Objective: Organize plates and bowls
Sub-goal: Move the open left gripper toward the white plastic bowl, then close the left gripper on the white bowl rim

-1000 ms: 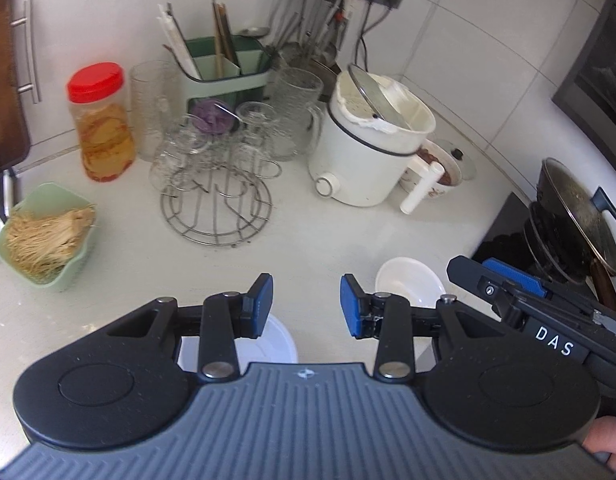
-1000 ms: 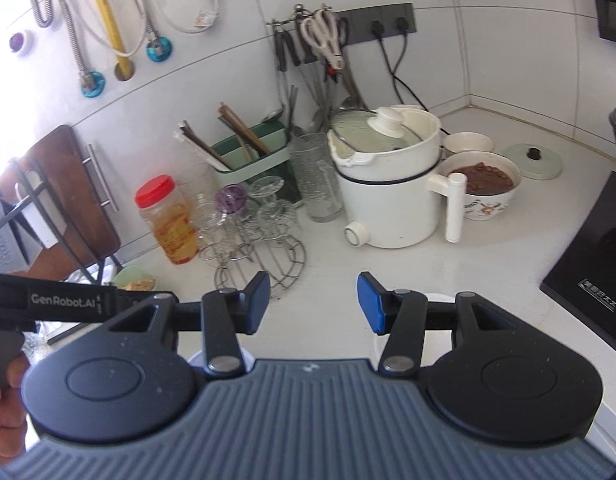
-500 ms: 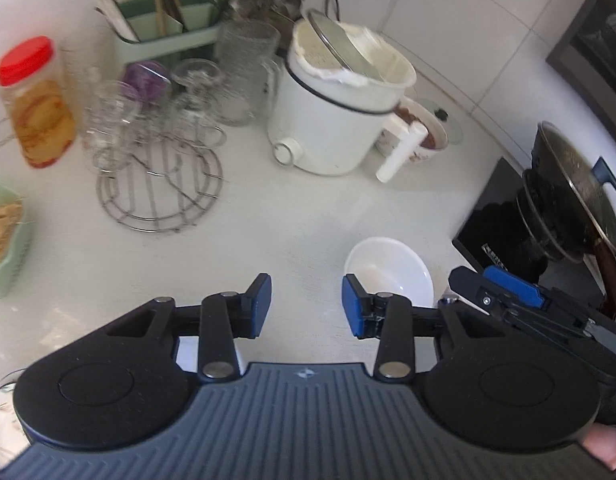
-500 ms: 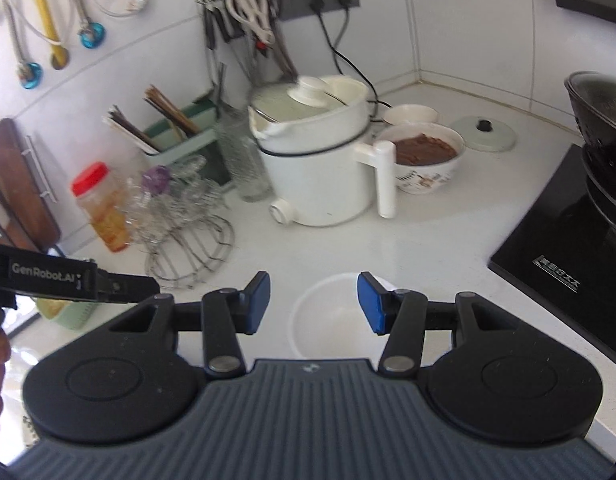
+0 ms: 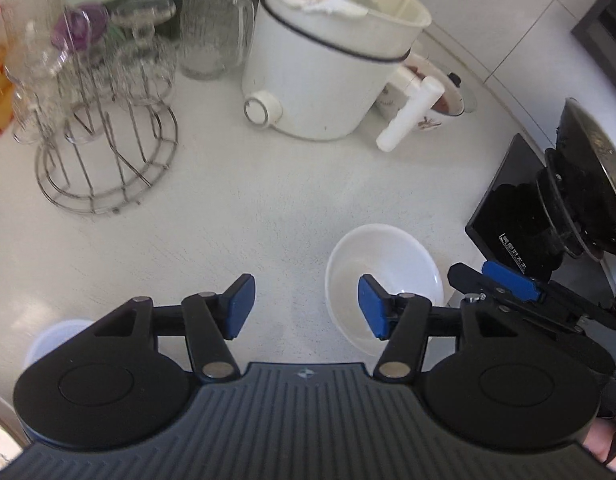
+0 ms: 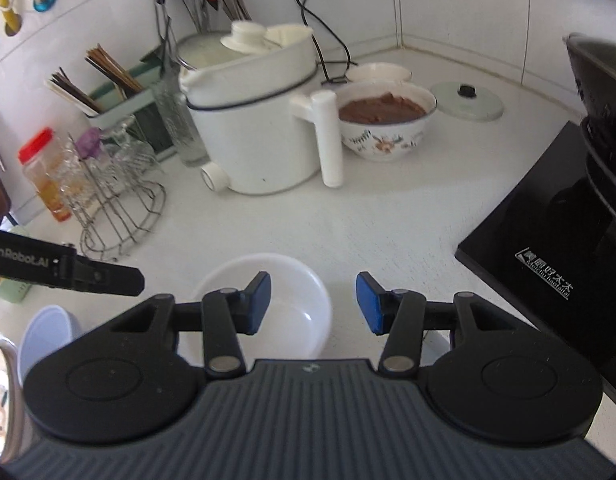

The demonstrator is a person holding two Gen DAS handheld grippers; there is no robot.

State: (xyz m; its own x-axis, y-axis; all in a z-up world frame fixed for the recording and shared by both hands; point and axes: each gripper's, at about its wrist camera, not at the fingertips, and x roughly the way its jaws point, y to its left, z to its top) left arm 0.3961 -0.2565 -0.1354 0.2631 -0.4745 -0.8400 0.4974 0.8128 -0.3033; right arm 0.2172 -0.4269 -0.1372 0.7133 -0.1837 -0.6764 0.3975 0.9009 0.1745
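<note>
The right gripper (image 6: 312, 303) is held with its jaws apart, nothing between them, above the near edge of the counter (image 6: 347, 220). Its left pad (image 6: 258, 302) is seen over the white bowl (image 6: 284, 292), the bowl's right rim lying under the gap. The left gripper (image 5: 304, 306) is likewise spread wide and empty; the same bowl (image 5: 387, 264) is seen behind its right pad (image 5: 369, 306). A pale cup (image 6: 44, 334) is seen at lower left. Farther back, a white cooker (image 6: 264, 128), a floral bowl (image 6: 385, 120) of brown food and a wire rack (image 6: 120, 208) are seen. A black hob (image 6: 547, 248) lies to the right.
</note>
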